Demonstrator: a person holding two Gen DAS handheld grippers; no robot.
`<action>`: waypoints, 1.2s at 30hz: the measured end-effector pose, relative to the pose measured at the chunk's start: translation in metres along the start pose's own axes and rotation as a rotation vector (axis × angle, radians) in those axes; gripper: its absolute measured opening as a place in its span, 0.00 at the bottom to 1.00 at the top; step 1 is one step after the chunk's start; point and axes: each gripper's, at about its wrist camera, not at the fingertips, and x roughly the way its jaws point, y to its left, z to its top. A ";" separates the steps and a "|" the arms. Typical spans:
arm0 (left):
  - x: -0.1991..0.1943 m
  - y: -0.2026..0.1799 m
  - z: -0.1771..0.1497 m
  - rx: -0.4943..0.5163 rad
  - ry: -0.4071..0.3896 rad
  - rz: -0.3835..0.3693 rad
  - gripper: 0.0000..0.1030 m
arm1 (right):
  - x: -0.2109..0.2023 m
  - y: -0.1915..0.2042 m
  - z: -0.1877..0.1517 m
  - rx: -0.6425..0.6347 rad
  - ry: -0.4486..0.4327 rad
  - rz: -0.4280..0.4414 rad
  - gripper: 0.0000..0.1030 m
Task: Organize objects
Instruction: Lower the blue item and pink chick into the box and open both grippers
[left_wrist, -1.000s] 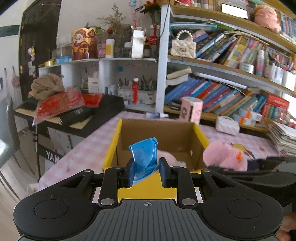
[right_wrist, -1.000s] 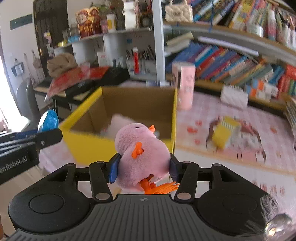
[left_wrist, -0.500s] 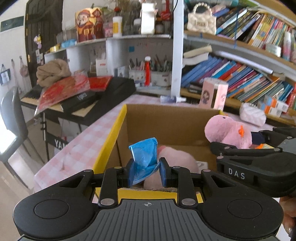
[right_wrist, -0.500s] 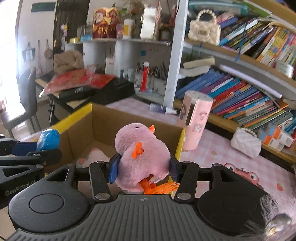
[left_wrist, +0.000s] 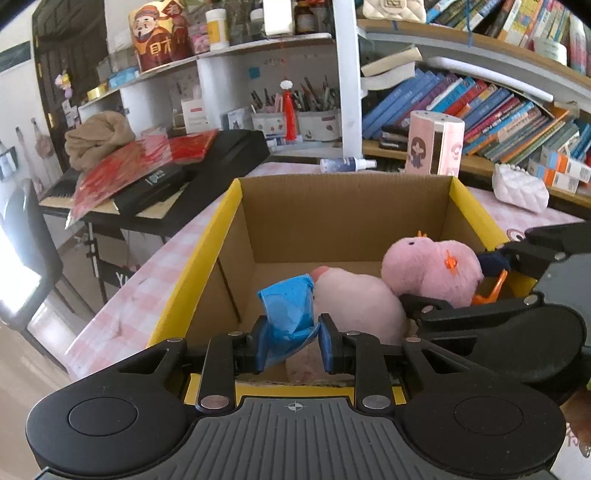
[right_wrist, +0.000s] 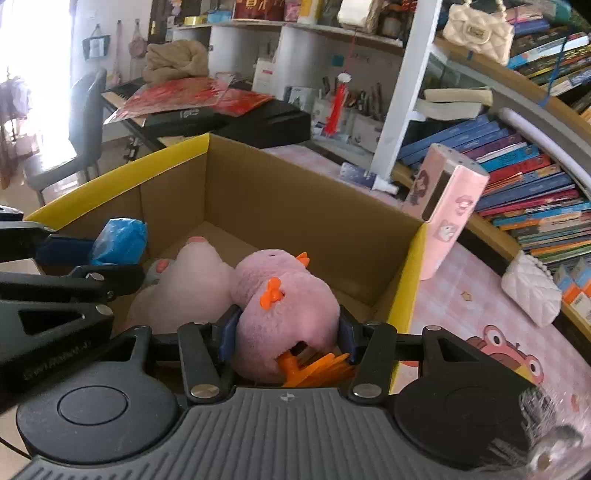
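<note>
A cardboard box (left_wrist: 343, 206) with yellow outer walls stands open on the pink checked table; it also shows in the right wrist view (right_wrist: 280, 192). A pale pink plush (left_wrist: 354, 302) lies inside it, seen too in the right wrist view (right_wrist: 184, 288). My left gripper (left_wrist: 291, 339) is shut on a crumpled blue bag (left_wrist: 290, 310) over the box's near edge. My right gripper (right_wrist: 286, 339) is shut on a pink plush duck (right_wrist: 284, 306) with orange beak and feet, held inside the box at its right side (left_wrist: 432, 269).
A pink tall carton (right_wrist: 443, 218) stands just behind the box's right corner. A white quilted purse (right_wrist: 532, 291) lies to the right. Bookshelves (left_wrist: 498, 110) run behind. A black keyboard (left_wrist: 192, 173) with red packets stands to the left, a chair (right_wrist: 74, 122) beyond.
Both grippers have moved forward over and down into the box, still holding their things. The duck now sits beside the pale plush.
</note>
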 end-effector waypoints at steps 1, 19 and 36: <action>0.002 0.000 0.000 0.002 0.002 0.003 0.25 | 0.000 0.000 0.000 -0.001 0.000 0.005 0.49; 0.004 -0.004 0.000 -0.003 0.011 -0.015 0.28 | 0.006 -0.008 0.003 -0.056 -0.008 0.056 0.49; -0.055 0.013 -0.009 -0.066 -0.160 0.018 0.74 | -0.043 -0.012 -0.003 0.053 -0.090 -0.008 0.61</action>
